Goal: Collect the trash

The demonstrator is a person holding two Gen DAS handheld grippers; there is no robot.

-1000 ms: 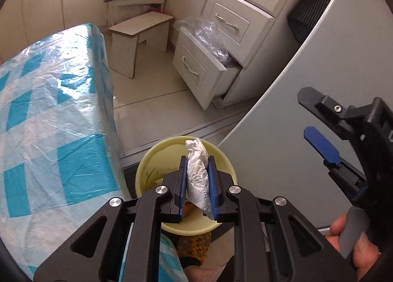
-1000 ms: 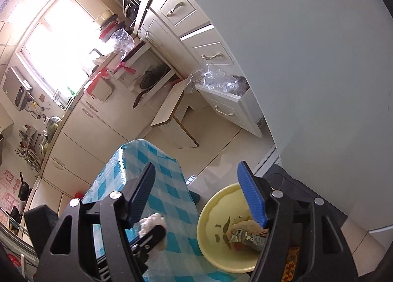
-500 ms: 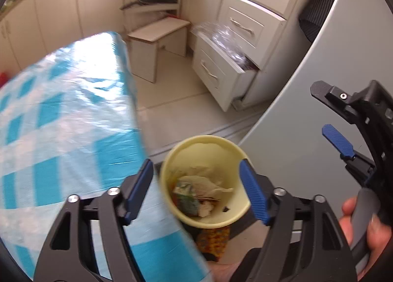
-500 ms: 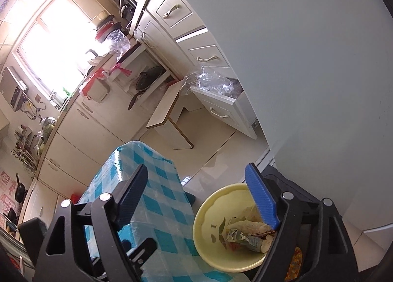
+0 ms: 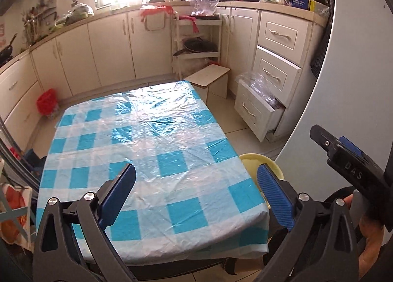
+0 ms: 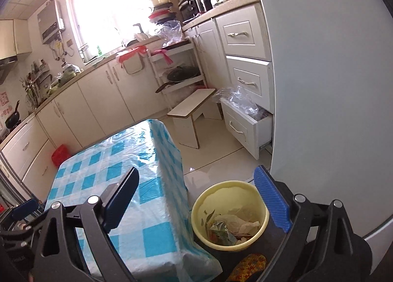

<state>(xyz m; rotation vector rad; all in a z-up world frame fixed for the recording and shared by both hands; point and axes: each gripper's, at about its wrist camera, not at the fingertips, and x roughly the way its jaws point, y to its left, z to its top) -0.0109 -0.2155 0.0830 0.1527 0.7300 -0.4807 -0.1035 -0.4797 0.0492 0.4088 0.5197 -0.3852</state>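
Crumpled paper and wrapper trash (image 6: 231,226) lies in the round yellow plastic bin (image 6: 245,190) on the floor, beside the blue-checked plastic-covered tabletop (image 5: 147,149). Left tool (image 5: 196,191) and right tool (image 6: 199,198), jaws just opened, stand apart and empty, likely following release.

Home kitchen: cabinets (image 5: 110,48), drawers (image 5: 277,56), pan rack (image 5: 196,46).

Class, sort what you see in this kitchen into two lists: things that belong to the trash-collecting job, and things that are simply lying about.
Part of the job:
- yellow bin on the floor beside the table
- crumpled paper and wrappers inside it
- left gripper, open, nothing between its jaws
- right gripper, open, nothing between its jaws

Just lying about:
- checked tablecloth
- wooden stool
- open drawer
- red bag
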